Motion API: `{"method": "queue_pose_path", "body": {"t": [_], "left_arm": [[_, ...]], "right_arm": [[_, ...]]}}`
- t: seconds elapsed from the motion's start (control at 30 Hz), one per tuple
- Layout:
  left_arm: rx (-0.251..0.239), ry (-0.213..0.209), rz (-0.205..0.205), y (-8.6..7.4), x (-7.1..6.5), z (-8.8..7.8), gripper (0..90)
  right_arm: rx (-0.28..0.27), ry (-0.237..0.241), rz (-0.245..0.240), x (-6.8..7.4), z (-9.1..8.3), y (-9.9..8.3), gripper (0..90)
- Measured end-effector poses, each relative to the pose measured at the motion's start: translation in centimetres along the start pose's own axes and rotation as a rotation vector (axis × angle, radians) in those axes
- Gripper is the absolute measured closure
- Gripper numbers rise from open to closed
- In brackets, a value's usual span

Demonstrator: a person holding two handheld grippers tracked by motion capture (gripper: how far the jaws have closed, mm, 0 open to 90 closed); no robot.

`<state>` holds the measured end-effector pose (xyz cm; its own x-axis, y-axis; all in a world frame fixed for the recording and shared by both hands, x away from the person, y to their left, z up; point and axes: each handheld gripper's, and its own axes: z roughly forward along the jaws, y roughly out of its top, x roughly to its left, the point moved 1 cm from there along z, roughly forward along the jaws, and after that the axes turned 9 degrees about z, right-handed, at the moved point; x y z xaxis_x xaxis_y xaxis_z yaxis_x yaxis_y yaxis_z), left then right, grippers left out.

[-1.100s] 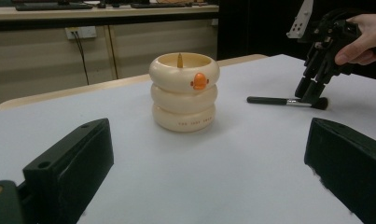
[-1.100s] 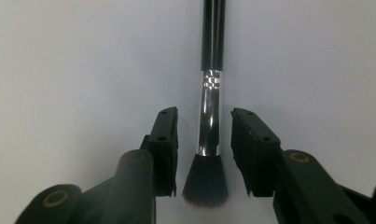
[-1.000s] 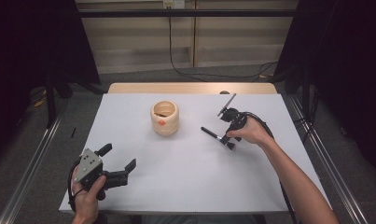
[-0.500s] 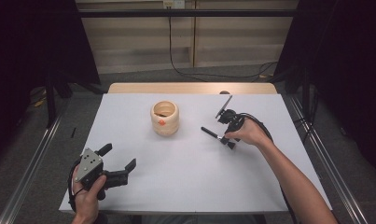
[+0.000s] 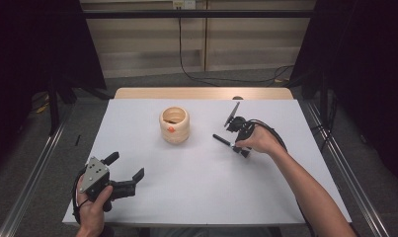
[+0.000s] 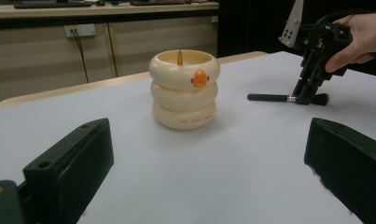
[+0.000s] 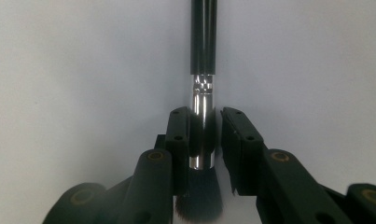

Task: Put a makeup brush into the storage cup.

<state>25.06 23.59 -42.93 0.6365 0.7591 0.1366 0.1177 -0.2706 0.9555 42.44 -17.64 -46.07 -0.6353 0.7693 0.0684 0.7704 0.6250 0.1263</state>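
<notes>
A makeup brush [image 5: 225, 142] is seen lying flat on the white table [image 5: 201, 187], to the right of a cream ringed holder [image 5: 174, 125] and well apart from it, its black handle pointing toward the holder. The right gripper [image 7: 205, 140] is set down over the brush, its jaws nearly closed around the shiny metal ferrule [image 7: 202, 121]; the left jaw is seen against the metal, while a slim gap appears at the right jaw, so a firm clamp cannot be confirmed. The brush is judged light and stiff along its handle, with a smooth, probably slippery ferrule and soft bristles [image 7: 199, 198] that would be crushed if pinched; the ferrule or the handle just beyond it is judged the better place to be gripped. The holder, marked with a small orange duck [image 6: 200, 78], stands upright and open-topped, and one slender brownish tip [image 6: 179, 57] is seen rising inside it; what else is held there cannot be told. The left gripper [image 5: 123, 173] is kept near the table's front left edge, its jaws spread wide and nothing held between them.
</notes>
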Motion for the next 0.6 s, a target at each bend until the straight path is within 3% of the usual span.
{"method": "queue_pose_path", "body": {"t": [0.1,0.33,0.6], "left_arm": [[-0.003,0.004,0.001,0.00,0.11,-0.10,1.2],[-0.002,0.011,-0.005,-0.10,0.20,-0.08,1.2],[0.002,0.013,-0.011,-0.16,0.21,-0.09,1.3]], "right_arm": [[0.008,-0.006,0.013,-0.04,-0.04,0.11,76.9],[0.001,0.040,0.037,-0.77,-0.09,0.03,77.5],[0.010,0.050,0.055,-0.94,-0.29,-0.25,77.5]]}}
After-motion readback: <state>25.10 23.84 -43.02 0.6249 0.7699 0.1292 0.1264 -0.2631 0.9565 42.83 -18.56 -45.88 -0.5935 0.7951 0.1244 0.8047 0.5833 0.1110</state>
